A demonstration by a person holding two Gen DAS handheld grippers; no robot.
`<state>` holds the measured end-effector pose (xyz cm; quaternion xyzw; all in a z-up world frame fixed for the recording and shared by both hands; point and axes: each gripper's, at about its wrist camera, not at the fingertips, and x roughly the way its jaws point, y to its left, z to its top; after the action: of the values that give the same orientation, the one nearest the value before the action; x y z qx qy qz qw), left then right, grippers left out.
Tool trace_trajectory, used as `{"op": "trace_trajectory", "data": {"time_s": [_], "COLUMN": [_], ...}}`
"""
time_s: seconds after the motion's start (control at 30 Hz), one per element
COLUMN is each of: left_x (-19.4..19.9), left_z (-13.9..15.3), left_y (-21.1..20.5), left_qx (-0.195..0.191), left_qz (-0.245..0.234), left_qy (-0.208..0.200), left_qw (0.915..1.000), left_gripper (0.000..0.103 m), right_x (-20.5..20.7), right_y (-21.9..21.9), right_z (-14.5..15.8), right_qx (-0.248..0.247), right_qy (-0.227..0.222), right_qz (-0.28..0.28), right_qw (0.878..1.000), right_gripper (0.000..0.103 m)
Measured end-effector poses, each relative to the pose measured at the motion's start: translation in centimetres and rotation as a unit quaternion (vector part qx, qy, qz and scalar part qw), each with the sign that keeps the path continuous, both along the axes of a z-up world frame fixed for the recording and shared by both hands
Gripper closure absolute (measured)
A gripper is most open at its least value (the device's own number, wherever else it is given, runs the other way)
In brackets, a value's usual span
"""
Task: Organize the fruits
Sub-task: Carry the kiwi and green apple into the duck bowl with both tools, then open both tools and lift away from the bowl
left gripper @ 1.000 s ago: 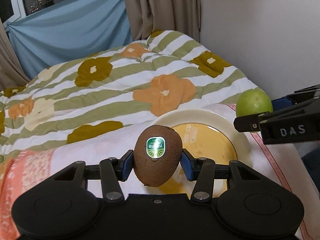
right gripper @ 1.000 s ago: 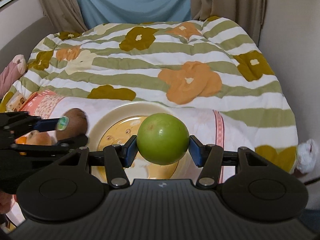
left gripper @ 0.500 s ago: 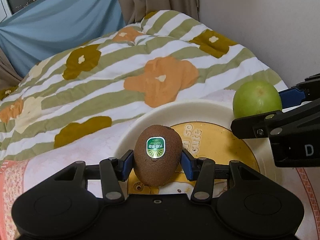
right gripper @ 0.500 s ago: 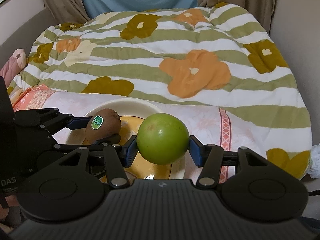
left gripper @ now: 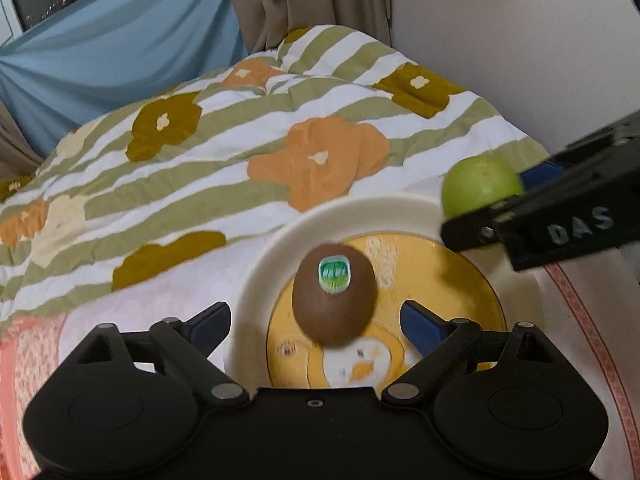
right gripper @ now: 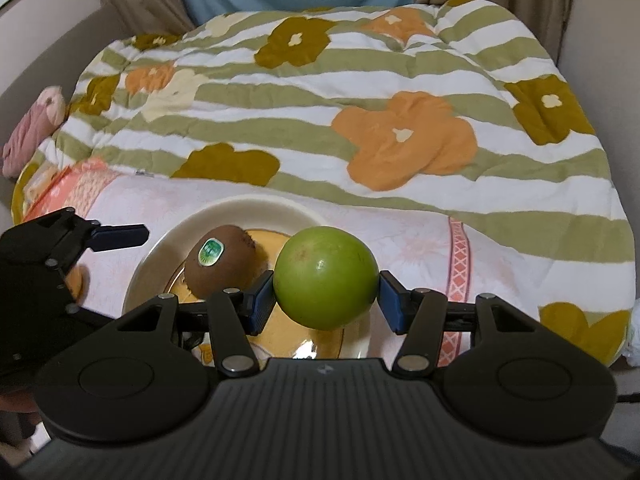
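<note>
My left gripper (left gripper: 316,322) is opening: a second ago its blue pads were clamped on the kiwi (left gripper: 334,296), and now they stand wide to either side of it, clear of the skin. In the left wrist view the kiwi sits in the lower middle of the frame, slightly blurred, over the yellow centre of the plate (left gripper: 360,210). I cannot tell for certain whether it has already come to rest or is just dropping the last bit. In the right wrist view it lies at the left of centre, on the plate's inner slope with its green sticker facing up, and it looks settled there.

My right gripper (right gripper: 326,300) has not changed its hold. Its pads press on both sides of the green apple (right gripper: 326,278), which hangs in the lower middle of that view, above the near right part of the plate and just beside the kiwi. From the left wrist camera the same apple shows at the right edge, behind the black arm of the other tool.

Both tools have come down and closer to the plate over the last second, which lies on the pink floral cloth (right gripper: 400,240) in front of the striped flower quilt (right gripper: 360,92).

For the task, I judge that one fruit is delivered and the second is next: the apple needs lowering into the free space right of the kiwi before I let go, gently enough not to knock the kiwi.
</note>
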<state>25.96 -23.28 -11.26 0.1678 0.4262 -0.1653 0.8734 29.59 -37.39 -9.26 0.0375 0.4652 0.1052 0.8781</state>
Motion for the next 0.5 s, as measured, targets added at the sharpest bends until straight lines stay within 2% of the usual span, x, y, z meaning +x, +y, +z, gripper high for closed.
{"op": "trace_trajectory", "data": {"time_s": [0.1, 0.23, 0.5], "left_x": [-0.8, -1.5, -2.5], "left_z": [-0.1, 0.1, 1.0], "left_y": [0.7, 1.5, 2.2], "left_qx": [0.0, -0.013, -0.028], "left_qz": [0.013, 0.037, 0.056], "left_qy": [0.007, 0.014, 0.007], "left_qw": [0.9999, 0.9991, 0.998], "left_gripper": [0.009, 0.009, 0.009], "right_x": [0.2, 0.8, 0.4], "right_y": [0.6, 1.7, 2.4], "right_z": [-0.3, -0.5, -0.7], "right_qx": [0.008, 0.021, 0.026], "right_qy": [-0.009, -0.024, -0.028], "right_qz": [0.019, 0.059, 0.066], "right_qw": [1.0, 0.998, 0.997], "right_gripper": [0.037, 0.05, 0.047]}}
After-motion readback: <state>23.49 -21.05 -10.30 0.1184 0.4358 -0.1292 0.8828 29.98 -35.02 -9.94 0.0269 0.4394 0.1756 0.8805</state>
